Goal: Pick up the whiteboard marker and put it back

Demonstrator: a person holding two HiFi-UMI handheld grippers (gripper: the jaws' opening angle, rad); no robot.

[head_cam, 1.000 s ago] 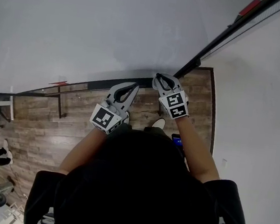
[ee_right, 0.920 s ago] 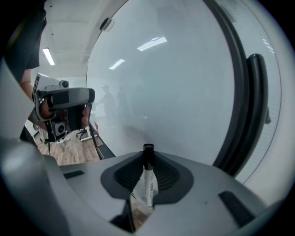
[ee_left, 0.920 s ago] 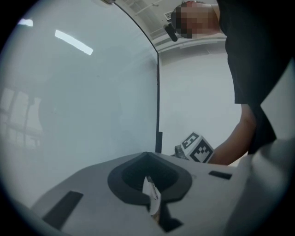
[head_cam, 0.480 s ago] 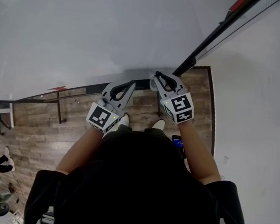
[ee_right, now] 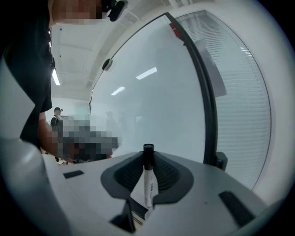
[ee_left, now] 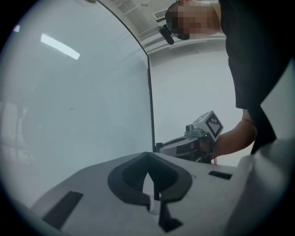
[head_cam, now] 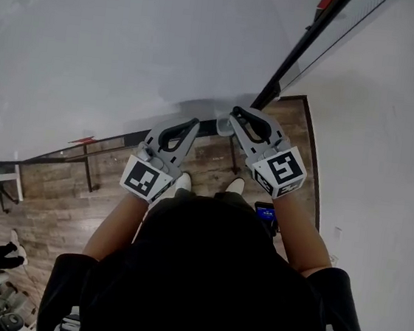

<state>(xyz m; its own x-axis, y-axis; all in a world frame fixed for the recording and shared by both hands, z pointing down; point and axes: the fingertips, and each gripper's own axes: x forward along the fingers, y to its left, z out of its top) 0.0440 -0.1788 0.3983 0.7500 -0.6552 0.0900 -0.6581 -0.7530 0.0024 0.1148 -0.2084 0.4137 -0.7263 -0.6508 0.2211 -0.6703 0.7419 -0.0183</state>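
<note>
While my R gripper (head_cam: 235,117) clamps the whiteboard marker (ee_right: 148,182), long axis along the jaws w/ black cap fwd toward the whiteboard (head_cam: 132,41), the dark bottom ledge (head_cam: 210,126) lies just beyond its tips, nearer R than L gripper (head_cam: 193,125), whose jaws are together, empty.
</note>
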